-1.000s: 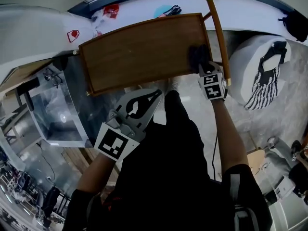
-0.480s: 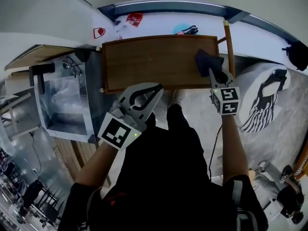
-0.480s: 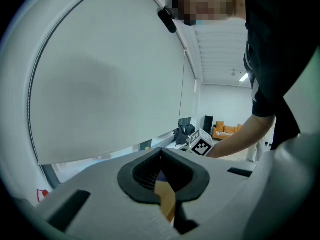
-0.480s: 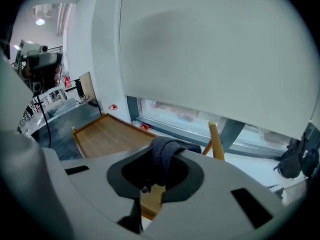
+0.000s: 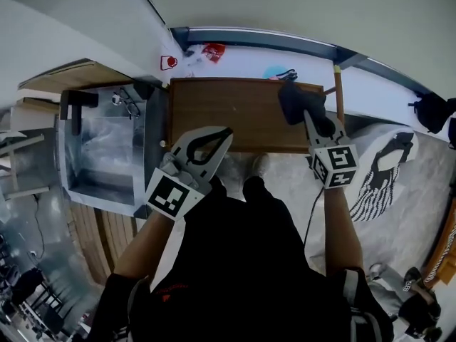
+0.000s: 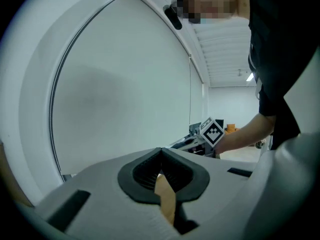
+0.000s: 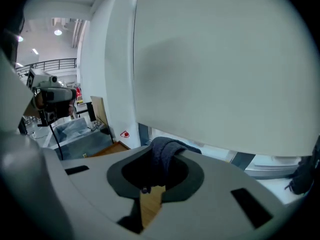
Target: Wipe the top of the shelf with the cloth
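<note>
**Item 1. Shelf** [image 5: 242, 112]: brown wooden top, seen from above.

**Item 2. Cloth** [image 5: 298, 102]: dark and bunched, at the shelf's far right corner. Whether it pressed on the wood could not be told.

**Item 3. Right hand-held gripper** [image 5: 308, 116]: over the shelf's right end, jaws pinching a fold of the cloth.

**Item 4. Left hand-held gripper** [image 5: 225, 131]: just off the shelf's near edge, jaws pressed together tip to tip with nothing between them.

**Item 5. Wooden pole** [image 5: 338, 91]: upright, just beside the shelf's right end.

**Risks (judged).**
- Only one fold was held, so friction during a stroke could pull the cloth out of the pinch.
- The cloth sat so close to the corner that a stroke could run off the edge or knock the pole.

**View notes.**
- Only the head view placed the cloth and both grippers relative to the shelf.
- Only the right gripper view showed the cloth [image 7: 165, 154] rising between the jaws of that gripper [image 7: 159, 166].
- The left gripper view faced a pale wall. It confirmed the left gripper [image 6: 161, 156] was empty and caught the right gripper's marker cube [image 6: 212, 131].
</note>
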`<act>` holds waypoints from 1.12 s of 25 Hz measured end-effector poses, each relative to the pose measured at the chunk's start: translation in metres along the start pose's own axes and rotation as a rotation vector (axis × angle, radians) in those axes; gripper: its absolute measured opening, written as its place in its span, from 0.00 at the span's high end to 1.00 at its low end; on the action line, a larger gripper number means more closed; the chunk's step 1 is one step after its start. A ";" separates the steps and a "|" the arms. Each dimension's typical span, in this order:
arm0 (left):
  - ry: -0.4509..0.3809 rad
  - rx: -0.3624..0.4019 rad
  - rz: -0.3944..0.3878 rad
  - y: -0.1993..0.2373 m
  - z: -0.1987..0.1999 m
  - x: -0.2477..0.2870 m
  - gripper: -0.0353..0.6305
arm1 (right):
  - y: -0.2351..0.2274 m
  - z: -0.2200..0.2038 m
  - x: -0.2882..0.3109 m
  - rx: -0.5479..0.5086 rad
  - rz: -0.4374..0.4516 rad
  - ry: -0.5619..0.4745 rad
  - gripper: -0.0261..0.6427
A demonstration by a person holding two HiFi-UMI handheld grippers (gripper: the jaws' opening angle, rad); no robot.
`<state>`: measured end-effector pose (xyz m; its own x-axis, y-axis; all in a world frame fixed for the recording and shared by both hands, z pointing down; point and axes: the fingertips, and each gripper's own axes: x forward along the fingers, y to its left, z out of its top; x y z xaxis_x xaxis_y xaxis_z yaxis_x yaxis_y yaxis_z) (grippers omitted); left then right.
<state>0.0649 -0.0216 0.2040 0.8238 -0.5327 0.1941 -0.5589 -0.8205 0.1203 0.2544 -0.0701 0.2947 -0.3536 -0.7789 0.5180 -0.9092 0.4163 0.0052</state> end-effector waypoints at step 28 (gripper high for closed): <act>-0.116 0.043 0.173 0.084 0.057 -0.066 0.92 | 0.100 0.183 -0.038 0.002 0.209 -0.317 0.90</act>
<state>-0.0314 -0.0673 0.1461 0.7224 -0.6850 0.0946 -0.6908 -0.7211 0.0532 0.1364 -0.0845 0.1194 -0.5819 -0.7838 0.2170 -0.8105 0.5810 -0.0750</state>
